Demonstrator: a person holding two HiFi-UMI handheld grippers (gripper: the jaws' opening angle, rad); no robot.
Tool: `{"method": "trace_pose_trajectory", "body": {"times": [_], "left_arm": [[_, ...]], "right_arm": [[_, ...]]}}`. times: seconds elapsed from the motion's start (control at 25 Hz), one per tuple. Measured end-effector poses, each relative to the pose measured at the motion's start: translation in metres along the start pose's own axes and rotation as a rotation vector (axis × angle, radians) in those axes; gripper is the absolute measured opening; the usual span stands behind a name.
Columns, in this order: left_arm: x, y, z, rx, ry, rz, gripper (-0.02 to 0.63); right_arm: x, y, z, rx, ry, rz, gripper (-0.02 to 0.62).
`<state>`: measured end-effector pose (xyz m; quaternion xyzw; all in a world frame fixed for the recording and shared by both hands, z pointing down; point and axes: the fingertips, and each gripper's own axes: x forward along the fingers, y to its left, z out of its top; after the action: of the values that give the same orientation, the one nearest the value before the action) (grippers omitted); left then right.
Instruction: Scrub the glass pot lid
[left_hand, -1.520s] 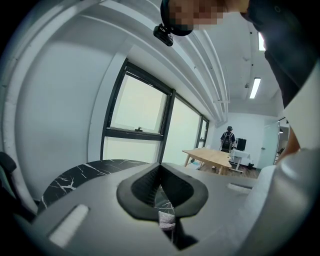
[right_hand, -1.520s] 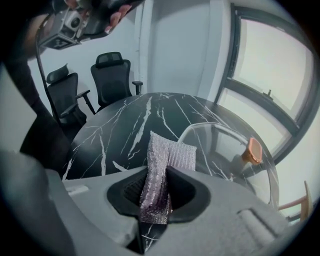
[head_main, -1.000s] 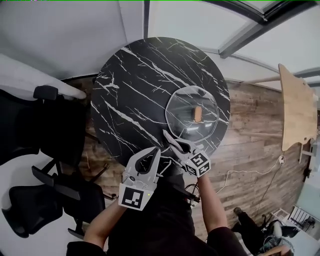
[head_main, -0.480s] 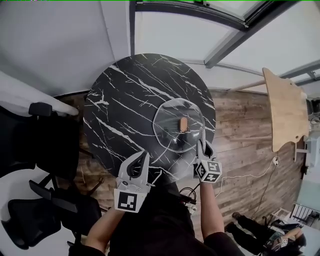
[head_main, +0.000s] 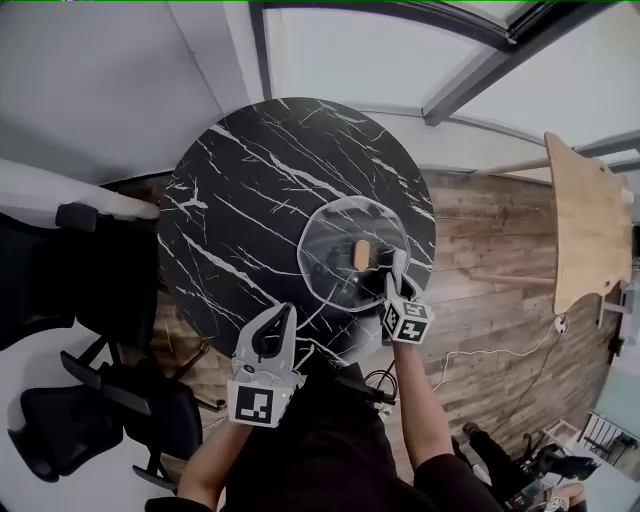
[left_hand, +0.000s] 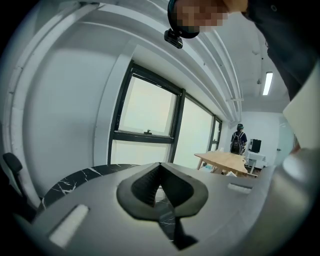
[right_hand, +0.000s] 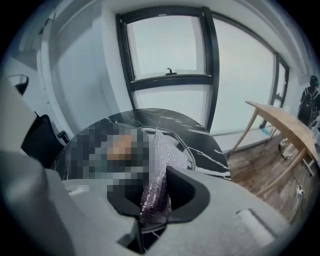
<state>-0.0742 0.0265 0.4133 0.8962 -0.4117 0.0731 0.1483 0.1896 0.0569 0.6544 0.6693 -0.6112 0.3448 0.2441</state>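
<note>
The round glass pot lid (head_main: 335, 240) with its wooden knob (head_main: 360, 253) lies flat on the black marble table (head_main: 240, 190), toward the near right. My right gripper (head_main: 398, 262) reaches over the lid's right rim and is shut on a silvery scrub pad (right_hand: 161, 160). In the right gripper view the pad sticks out between the jaws (right_hand: 152, 192) toward the lid's rim (right_hand: 187, 150); a mosaic patch hides part of the lid. My left gripper (head_main: 283, 318) hovers at the table's near edge, left of the lid. It is shut, with nothing in it (left_hand: 160, 169).
Black office chairs (head_main: 90, 265) stand to the left of the table. A pale wooden table (head_main: 590, 215) is at the right over plank flooring, with a white cable (head_main: 470, 350) on the floor. A person (left_hand: 239, 141) stands far off by that wooden table (left_hand: 225, 160).
My right gripper swung with the scrub pad from the lid's near edge round to its right rim. The left gripper stayed about where it was.
</note>
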Motion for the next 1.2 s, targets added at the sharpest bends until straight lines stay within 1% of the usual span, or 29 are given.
{"method": "trace_pose_trajectory", "body": {"times": [0.32,0.56,0.72,1.04,1.2], "left_arm": [[0.023,0.002,-0.009,-0.044,0.025,0.059,0.002],[0.026,0.015,-0.003,-0.058,-0.029,0.097,0.002],[0.028,0.024,-0.003,-0.068,-0.035,0.129,0.002],[0.022,0.034,-0.009,-0.088,-0.032,0.167,0.002],[0.019,0.039,-0.008,-0.095,-0.042,0.187,0.002]], "right_arm": [[0.031,0.002,0.026,-0.071,0.024,0.067,0.078],[0.052,0.009,0.047,-0.116,0.035,0.114,0.080],[0.064,0.016,0.059,-0.154,0.042,0.141,0.080],[0.084,0.033,0.078,-0.216,0.066,0.194,0.078],[0.092,0.043,0.085,-0.278,0.090,0.234,0.078]]}}
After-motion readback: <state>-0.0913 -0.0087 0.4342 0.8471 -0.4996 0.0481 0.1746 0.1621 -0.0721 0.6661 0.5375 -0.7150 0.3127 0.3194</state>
